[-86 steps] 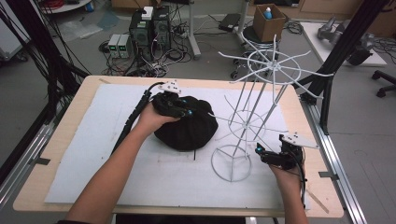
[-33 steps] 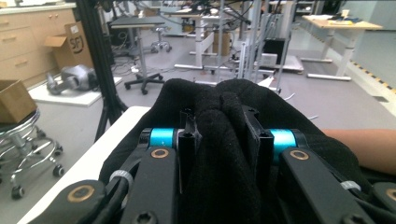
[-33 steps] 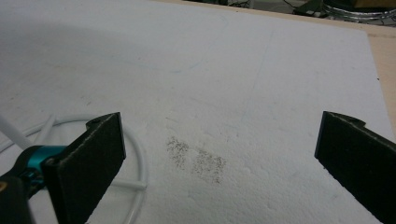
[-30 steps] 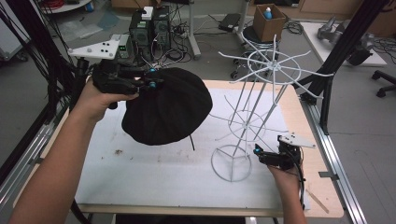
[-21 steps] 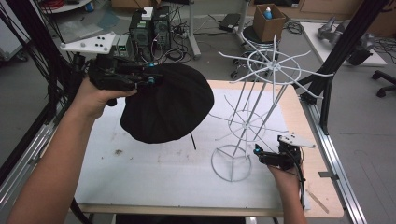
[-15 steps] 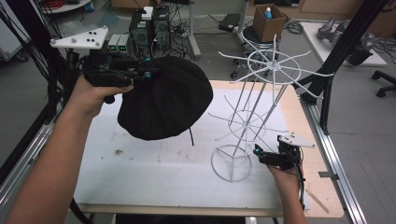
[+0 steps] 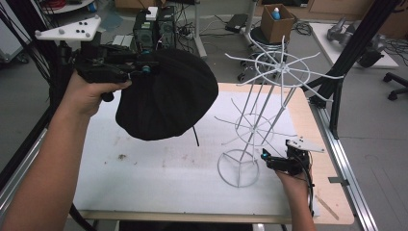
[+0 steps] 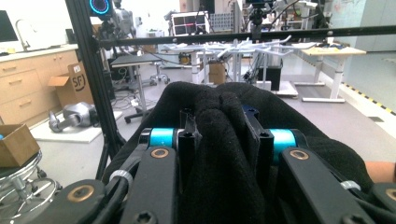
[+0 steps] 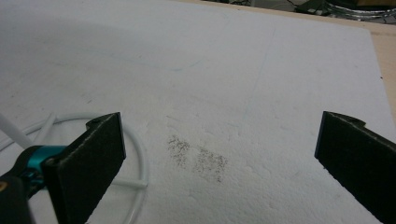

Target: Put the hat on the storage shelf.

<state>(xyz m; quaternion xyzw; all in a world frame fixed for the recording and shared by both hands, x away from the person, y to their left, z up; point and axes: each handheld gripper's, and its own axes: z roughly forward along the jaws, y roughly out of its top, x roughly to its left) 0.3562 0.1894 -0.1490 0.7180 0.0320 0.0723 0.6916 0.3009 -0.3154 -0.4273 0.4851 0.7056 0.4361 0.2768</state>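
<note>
High view: left tongs (image 7: 144, 67) clamped on soft black knit hat (image 7: 168, 96), a floppy dome held above the white foam tabletop (image 7: 144, 168), slightly higher than 0.5 s ago. Right tongs (image 7: 264, 156) gape beside the wire rack (image 7: 255, 130) base; left gripper view shows bunched fabric between jaws.

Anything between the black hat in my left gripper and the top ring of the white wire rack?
Nothing visible. The black hat hangs in the left gripper, lifted off the table, with open air across to the wire rack.
</note>
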